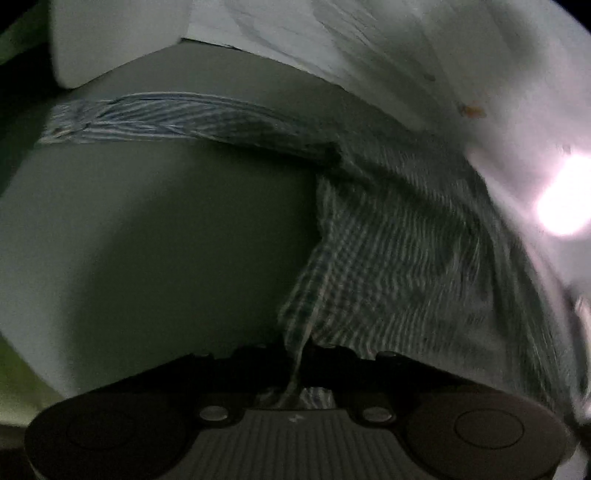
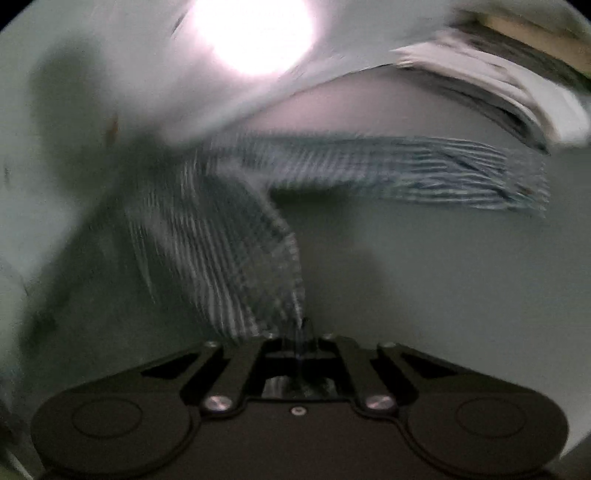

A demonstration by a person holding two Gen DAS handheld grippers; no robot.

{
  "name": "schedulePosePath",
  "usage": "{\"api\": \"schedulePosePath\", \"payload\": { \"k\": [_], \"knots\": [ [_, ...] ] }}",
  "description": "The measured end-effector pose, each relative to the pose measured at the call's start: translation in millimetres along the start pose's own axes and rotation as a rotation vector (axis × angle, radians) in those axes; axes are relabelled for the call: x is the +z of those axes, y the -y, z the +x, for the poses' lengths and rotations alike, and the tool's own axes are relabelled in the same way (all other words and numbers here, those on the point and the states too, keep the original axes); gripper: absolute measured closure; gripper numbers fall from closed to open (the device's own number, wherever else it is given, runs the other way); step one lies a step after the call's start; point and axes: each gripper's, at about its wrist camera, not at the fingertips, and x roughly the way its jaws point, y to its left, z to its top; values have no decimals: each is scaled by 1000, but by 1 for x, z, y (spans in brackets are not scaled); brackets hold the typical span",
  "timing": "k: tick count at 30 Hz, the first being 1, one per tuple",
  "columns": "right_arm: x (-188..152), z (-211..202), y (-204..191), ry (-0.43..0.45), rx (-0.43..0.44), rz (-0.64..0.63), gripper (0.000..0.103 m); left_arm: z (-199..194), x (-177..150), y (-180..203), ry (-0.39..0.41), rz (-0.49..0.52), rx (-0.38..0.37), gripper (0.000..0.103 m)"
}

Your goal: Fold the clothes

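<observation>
A striped garment [image 1: 399, 243] is held in the air by both grippers, with a pale wall and a ceiling lamp [image 2: 255, 33] behind it rather than any table (no supporting surface can be made out in either view). The left gripper [image 1: 295, 354] is closed on a narrow gathered edge of the cloth, which runs down between its jaws; the right gripper [image 2: 301, 332] is likewise pinched shut on a thin fold of the same fabric. From each grip the cloth fans out upward, and one long striped band, probably a sleeve [image 1: 147, 122], stretches sideways from the body of the garment toward the far side of each view.

The fabric is judged to be light, thin and quite limp: it drapes and bunches freely, and the blur in the right wrist view suggests it swings easily. Nothing about it looks fragile or slippery, though a small pinch of so loose a weave could be pulled out under a sharp tug. A firmer hold would be expected at seams, the hem or shoulder corners (where layers are doubled), so that the piece can be spread flat before any fold is made.
</observation>
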Motion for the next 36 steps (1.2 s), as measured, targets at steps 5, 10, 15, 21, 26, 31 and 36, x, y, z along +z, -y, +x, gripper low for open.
{"api": "schedulePosePath", "payload": {
  "k": [5,10,15,21,26,31,36],
  "knots": [
    [-3,24,-7,-134,-204,-244,96,6,-3,9,-38,96,162,77],
    [28,32,-33,44,-213,-318,56,-6,31,25,79,128,128,47],
    [85,83,-88,126,-116,-462,55,13,116,57,179,208,42,37],
    [156,197,-168,150,88,-489,54,117,229,123,198,388,-100,35],
    [212,304,-235,176,269,-440,47,224,314,196,216,477,-208,31],
    [245,379,-274,68,297,-420,49,305,356,247,113,452,-269,34],
    [245,391,-279,64,347,-458,97,307,359,265,181,368,-301,98]
  ]
}}
